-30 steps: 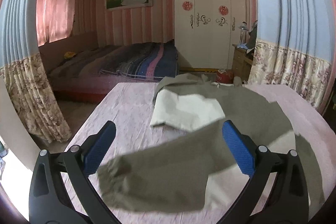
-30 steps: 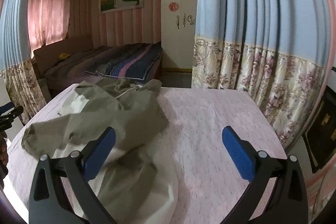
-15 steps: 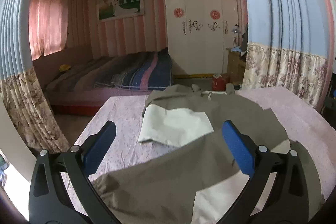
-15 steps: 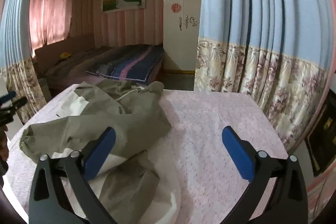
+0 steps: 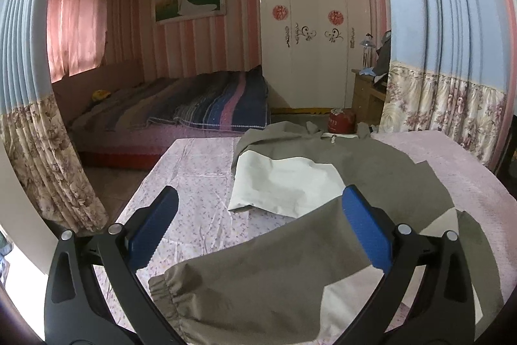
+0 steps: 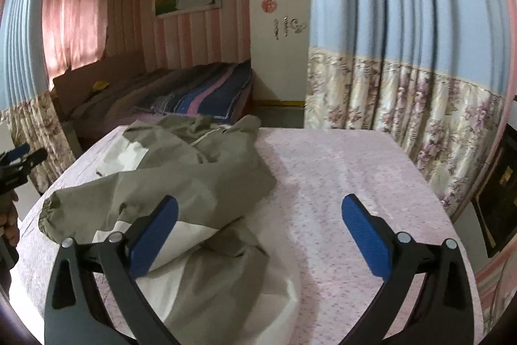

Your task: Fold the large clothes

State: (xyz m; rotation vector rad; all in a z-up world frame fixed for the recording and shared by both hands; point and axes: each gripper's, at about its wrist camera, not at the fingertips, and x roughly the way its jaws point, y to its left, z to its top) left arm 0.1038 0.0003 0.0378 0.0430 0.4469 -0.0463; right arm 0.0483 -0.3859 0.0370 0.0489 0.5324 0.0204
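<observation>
An olive-green and white jacket [image 5: 381, 180] lies crumpled on a table with a pink flowered cloth [image 5: 194, 170]. One sleeve with an elastic cuff [image 5: 168, 290] stretches toward the table's near left edge. My left gripper [image 5: 258, 225] is open and empty above that sleeve. In the right wrist view the jacket [image 6: 200, 170] covers the left half of the table. My right gripper [image 6: 258, 231] is open and empty above the jacket's near right edge. The left gripper [image 6: 19, 157] shows at the far left.
Flowered curtains hang to the left [image 5: 42, 157] and right [image 6: 420, 118] of the table. Behind it stand a bed with a striped cover [image 5: 206, 105], a white wardrobe [image 5: 310, 47], a red gas cylinder [image 5: 341, 120] and a wooden dresser [image 5: 368, 92].
Both grippers stayed open and shifted slightly. The left view first tilted up, then dipped back toward the sleeve. The jacket has not moved.
</observation>
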